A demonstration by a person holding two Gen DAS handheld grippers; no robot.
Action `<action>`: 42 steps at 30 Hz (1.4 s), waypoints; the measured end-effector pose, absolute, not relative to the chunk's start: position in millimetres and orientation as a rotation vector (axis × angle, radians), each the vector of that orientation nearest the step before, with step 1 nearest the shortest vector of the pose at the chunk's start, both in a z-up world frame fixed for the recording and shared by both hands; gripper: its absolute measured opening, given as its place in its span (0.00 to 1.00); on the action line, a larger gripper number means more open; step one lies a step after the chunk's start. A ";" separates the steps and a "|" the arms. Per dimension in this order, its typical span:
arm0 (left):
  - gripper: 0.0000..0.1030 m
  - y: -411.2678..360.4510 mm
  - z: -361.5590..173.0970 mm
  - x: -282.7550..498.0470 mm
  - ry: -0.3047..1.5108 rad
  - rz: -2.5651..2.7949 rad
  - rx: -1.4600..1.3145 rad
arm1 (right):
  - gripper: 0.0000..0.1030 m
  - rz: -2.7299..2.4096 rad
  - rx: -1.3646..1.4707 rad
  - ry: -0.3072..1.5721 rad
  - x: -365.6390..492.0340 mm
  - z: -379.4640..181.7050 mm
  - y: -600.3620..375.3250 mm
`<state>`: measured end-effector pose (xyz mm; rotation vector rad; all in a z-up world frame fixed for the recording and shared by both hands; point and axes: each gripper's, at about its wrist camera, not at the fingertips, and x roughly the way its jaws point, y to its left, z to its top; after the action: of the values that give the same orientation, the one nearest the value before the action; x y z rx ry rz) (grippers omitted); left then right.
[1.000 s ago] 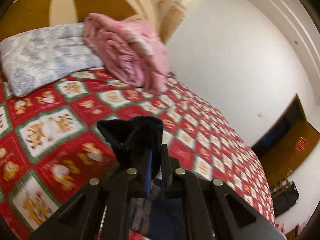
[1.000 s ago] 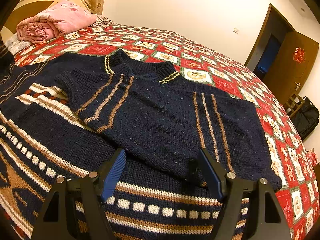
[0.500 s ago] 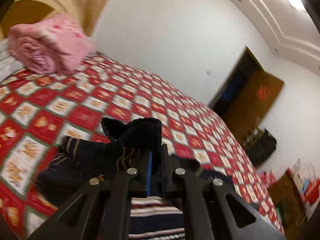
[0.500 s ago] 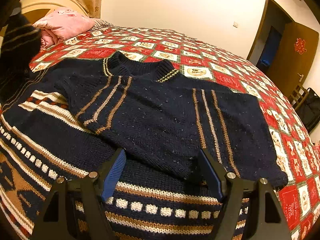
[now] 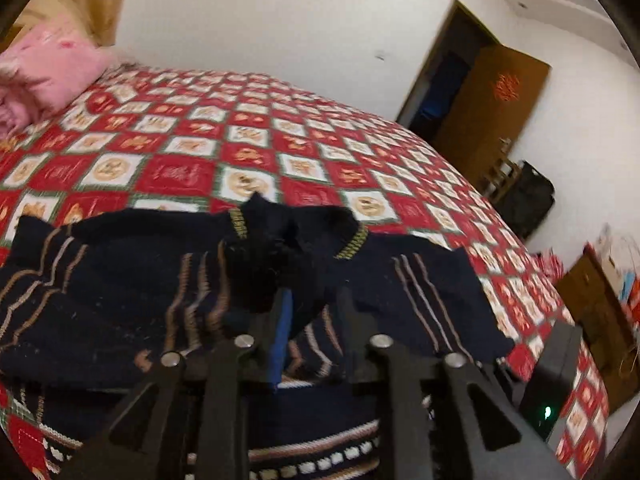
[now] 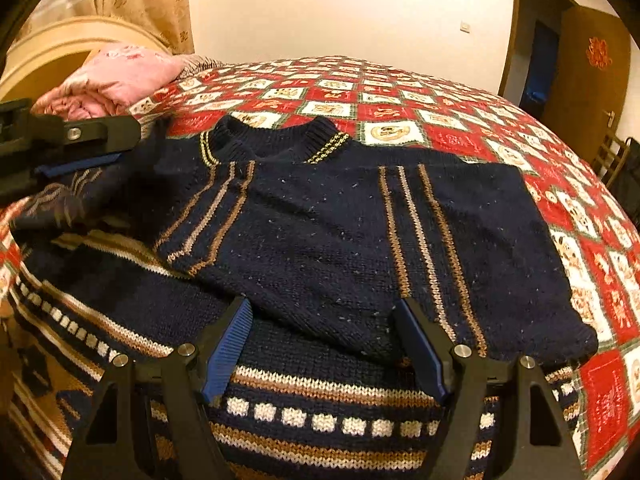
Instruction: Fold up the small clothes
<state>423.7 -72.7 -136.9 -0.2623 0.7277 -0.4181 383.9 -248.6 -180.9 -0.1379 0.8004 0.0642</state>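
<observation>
A small navy knitted sweater (image 6: 328,236) with tan stripes lies on the red patterned bedspread (image 6: 400,112), one sleeve folded across its chest. My left gripper (image 5: 310,304) is shut on the dark cuff of the other sleeve (image 5: 276,264) and holds it over the sweater's body, near the collar (image 5: 352,242). It also shows in the right wrist view (image 6: 80,156) at the left edge. My right gripper (image 6: 324,344) is open and empty, low over the sweater's lower half, its blue pads (image 6: 228,344) apart.
A pink folded quilt (image 6: 112,80) lies at the bed's head by the wooden headboard (image 6: 52,52). An open brown door (image 5: 492,112) and a dark bag (image 5: 528,204) stand beyond the bed's far side. The other gripper's body (image 5: 556,376) shows at lower right.
My left gripper has swung from facing the pillows round to the sweater, carrying the sleeve cuff across over its body. My right gripper has stayed open and nearly still.
</observation>
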 end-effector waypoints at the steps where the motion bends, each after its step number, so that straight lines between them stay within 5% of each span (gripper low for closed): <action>1: 0.42 -73.2 -132.6 418.8 0.714 -0.435 -0.244 | 0.73 0.067 -0.131 0.800 384.2 -181.1 -250.3; 5: 0.72 -57.4 -116.7 390.5 0.605 -0.386 -0.124 | 0.73 0.076 -0.099 0.783 382.9 -179.1 -253.8; 7: 0.77 -39.0 -117.4 379.5 0.565 -0.286 -0.056 | 0.73 0.085 -0.072 0.766 380.9 -176.5 -257.6; 12: 0.77 14.1 -151.7 372.1 0.609 -0.079 0.050 | 0.73 0.087 -0.026 0.749 376.1 -172.3 -264.9; 16: 0.78 53.9 -167.0 379.2 0.692 -0.084 -0.123 | 0.73 0.142 0.081 0.703 362.6 -155.3 -270.9; 18: 0.91 63.4 -169.6 381.8 0.690 -0.092 -0.192 | 0.73 0.229 0.130 0.756 370.5 -150.1 -259.0; 32: 0.94 69.1 -181.9 380.0 0.698 -0.084 -0.247 | 0.61 0.292 0.345 1.027 465.1 -183.7 -202.4; 36: 0.94 73.9 -184.6 382.2 0.703 -0.101 -0.286 | 0.48 0.348 0.359 1.042 466.9 -186.5 -186.8; 38: 0.94 77.1 -185.3 381.1 0.699 -0.111 -0.313 | 0.36 0.334 0.322 1.045 467.9 -187.1 -180.0; 40: 0.94 80.2 -185.4 380.7 0.693 -0.119 -0.332 | 0.13 0.306 0.296 1.040 468.4 -185.7 -178.4; 42: 0.94 84.1 -184.9 379.2 0.680 -0.121 -0.357 | 0.10 0.295 0.274 1.022 465.8 -178.3 -181.1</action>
<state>379.2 84.1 -184.9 -0.3568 0.6805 -0.1213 465.8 -181.1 -178.3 0.2736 1.0220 0.2952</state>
